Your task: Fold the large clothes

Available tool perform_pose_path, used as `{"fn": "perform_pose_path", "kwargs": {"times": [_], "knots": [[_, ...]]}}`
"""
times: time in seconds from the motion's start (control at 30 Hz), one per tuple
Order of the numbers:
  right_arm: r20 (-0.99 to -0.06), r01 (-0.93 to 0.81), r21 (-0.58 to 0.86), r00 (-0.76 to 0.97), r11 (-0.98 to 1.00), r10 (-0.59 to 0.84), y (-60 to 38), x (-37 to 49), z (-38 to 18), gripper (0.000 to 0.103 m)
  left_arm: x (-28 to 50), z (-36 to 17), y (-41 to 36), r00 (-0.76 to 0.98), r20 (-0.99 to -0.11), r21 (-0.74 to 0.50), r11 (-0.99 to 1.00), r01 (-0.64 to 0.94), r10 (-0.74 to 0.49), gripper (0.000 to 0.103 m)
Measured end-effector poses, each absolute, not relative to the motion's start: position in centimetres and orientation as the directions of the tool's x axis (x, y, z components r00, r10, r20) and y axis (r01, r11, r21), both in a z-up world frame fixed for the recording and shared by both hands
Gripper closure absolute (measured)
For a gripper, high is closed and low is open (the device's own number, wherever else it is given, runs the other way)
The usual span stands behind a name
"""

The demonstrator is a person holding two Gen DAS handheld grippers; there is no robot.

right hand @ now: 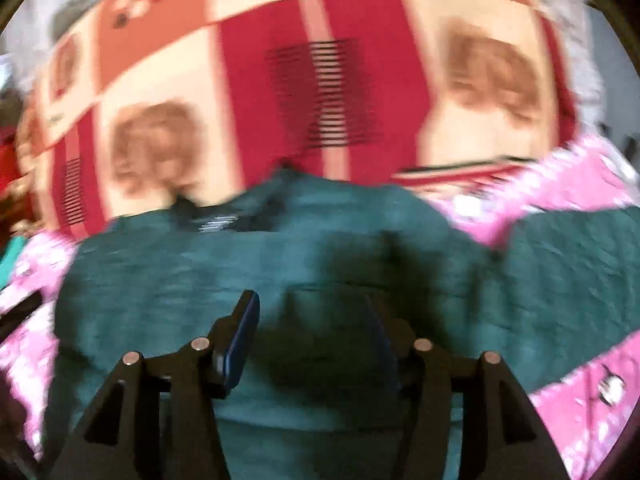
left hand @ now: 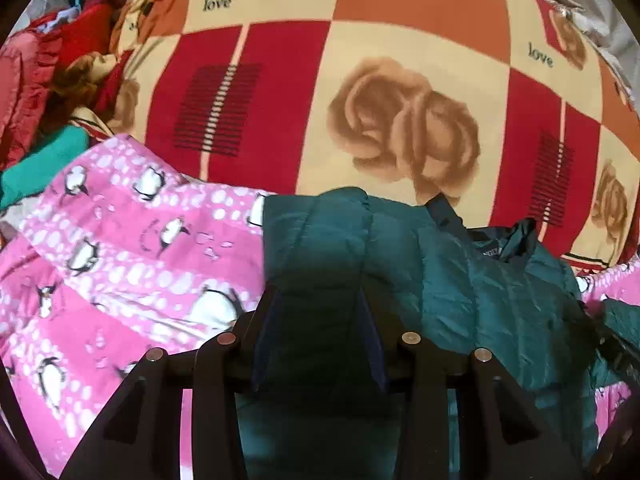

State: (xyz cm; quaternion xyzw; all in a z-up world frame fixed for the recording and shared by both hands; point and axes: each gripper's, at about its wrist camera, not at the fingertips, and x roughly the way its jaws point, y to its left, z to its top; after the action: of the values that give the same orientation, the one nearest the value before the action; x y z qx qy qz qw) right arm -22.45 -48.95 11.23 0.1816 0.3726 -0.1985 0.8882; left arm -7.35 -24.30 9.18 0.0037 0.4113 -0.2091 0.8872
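Nearby, pink penguin sheet (left hand: pixel 120 248) — clothes pile (left hand: pixel 48 80) — flank teal jacket (left hand: pixel 460 280).

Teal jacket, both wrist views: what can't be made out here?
- Left wrist: teal jacket lower part hidden behind left gripper; its label is too small to read.
- Right wrist: motion blur smears the jacket and the patterned blanket; right gripper covers the near hem.

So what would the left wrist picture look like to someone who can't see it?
The left gripper is shut on a fold of a teal padded jacket. The jacket lies on a pink penguin sheet, with a red, orange and cream rose blanket behind.
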Motion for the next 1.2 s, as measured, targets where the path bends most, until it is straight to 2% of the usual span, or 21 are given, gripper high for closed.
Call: {"fn": "perform_pose_path", "kwargs": {"times": [0.13, 0.27, 0.37, 0.6, 0.8, 0.9, 1.03, 1.2], "knots": [[-0.736, 0.385, 0.201, 0.666, 0.901, -0.121, -46.3, -18.4, 9.6, 0.046, -6.7, 7.5, -25.7, 0.578, -0.744, -0.132, 0.921, 0.365, -0.336, 0.091], [-0.762, 0.372, 0.154, 0.635, 0.916, -0.129, -45.2, -15.1, 6.9, 0.046, -6.3, 6.1, -26.3, 0.584, -0.744, -0.104, 0.919, 0.379, -0.325, 0.085], [-0.775, 0.392, 0.116, 0.611, 0.912, -0.164, -45.0, -14.1, 5.2, 0.041, -5.9, 5.4, -26.5, 0.574, -0.748, -0.116, 0.917, 0.381, -0.333, 0.081], [-0.777, 0.398, 0.146, 0.613, 0.906, -0.144, -45.7, -15.3, 6.3, 0.038, -6.4, 4.6, -27.3, 0.594, -0.742, -0.065, 0.915, 0.399, -0.312, 0.069], [-0.753, 0.449, 0.165, 0.632, 0.878, -0.183, -48.0, -20.7, 8.0, 0.034, -6.4, 4.5, -27.1, 0.591, -0.737, -0.087, 0.913, 0.398, -0.328, 0.067], [-0.791, 0.504, 0.148, 0.577, 0.851, -0.203, -50.0, -21.6, 6.1, 0.034, -6.5, 4.4, -27.2, 0.593, -0.737, -0.078, 0.913, 0.402, -0.324, 0.065], [-0.792, 0.516, 0.248, 0.596, 0.82, -0.136, -51.4, -22.0, 4.1, 0.034, -6.5, 4.2, -27.3, 0.594, -0.738, -0.072, 0.912, 0.405, -0.321, 0.063], [-0.802, 0.525, 0.184, 0.568, 0.831, -0.182, -50.3, -21.9, 5.0, 0.033, -6.6, 4.3, -27.4, 0.593, -0.742, -0.058, 0.911, 0.407, -0.313, 0.062]]}}
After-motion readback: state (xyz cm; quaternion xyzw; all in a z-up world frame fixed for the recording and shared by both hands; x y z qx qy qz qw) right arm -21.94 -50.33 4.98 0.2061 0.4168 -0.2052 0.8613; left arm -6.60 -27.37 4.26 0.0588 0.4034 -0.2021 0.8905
